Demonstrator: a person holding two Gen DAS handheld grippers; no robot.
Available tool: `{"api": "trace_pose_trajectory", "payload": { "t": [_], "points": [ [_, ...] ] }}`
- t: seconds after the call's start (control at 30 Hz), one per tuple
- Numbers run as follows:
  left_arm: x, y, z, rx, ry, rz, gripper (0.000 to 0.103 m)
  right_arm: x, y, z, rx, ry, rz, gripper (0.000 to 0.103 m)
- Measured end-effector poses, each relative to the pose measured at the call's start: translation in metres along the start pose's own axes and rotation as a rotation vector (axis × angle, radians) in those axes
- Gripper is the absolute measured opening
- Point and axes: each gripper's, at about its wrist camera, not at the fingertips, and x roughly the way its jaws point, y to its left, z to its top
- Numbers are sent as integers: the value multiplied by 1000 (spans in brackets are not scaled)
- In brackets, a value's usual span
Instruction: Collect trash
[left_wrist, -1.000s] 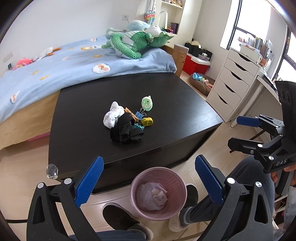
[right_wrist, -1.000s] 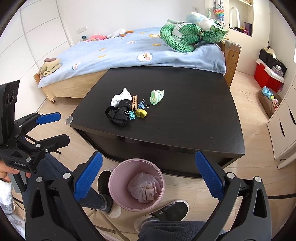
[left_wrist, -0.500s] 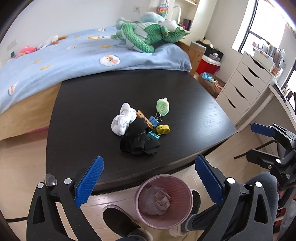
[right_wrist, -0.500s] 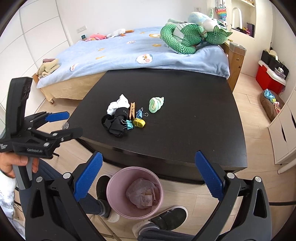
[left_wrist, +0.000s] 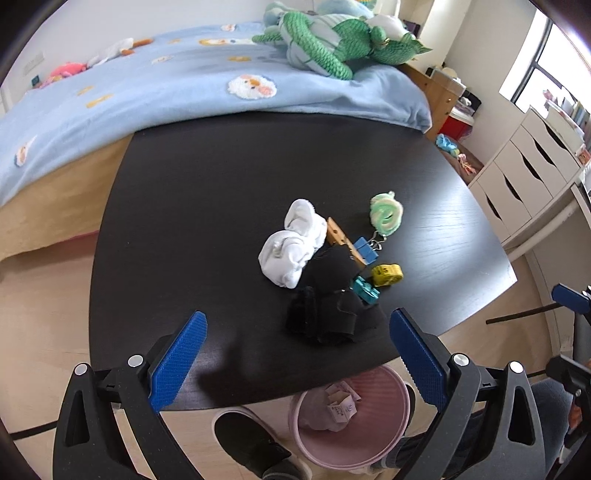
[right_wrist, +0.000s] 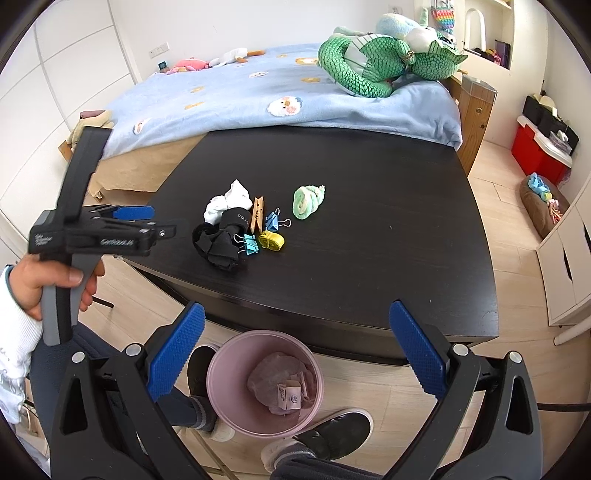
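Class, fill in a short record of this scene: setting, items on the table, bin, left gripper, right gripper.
setting: black table beside a bed
items: white sock, black cloth, clothespin, binder clips, yellow roll, green roll
bin: pink bin on the floor at the table's near edge, paper inside
left gripper: open, over the table's near edge
right gripper: open, above the bin

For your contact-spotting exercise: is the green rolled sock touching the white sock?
Apart. The right wrist view shows bare black table between the green rolled sock and the white sock.
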Motion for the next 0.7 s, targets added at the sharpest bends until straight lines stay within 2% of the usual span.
{"api": "trace_pose_trajectory", "payload": {
  "t": [0.13, 0.27, 0.4, 0.47, 0.6, 0.7],
  "points": [
    [14, 7, 4, -22, 31, -10, 92, 4, 0, -1, 0, 8, 1, 98],
    [26, 10, 6, -30, 61, -10, 75, 7, -1, -2, 5, 15, 1, 98],
    [32, 11, 5, -34, 78, -17, 65, 9, -3, -3, 7, 19, 0, 98],
    [35, 11, 5, -33, 89, -14, 54, 10, -3, -3, 9, 22, 1, 98],
    [38, 12, 4, -31, 97, -27, 50, 12, -3, -3, 9, 22, 4, 98],
    [40, 10, 4, -25, 103, -32, 37, 15, -2, -2, 7, 26, 6, 98]
  ]
}}
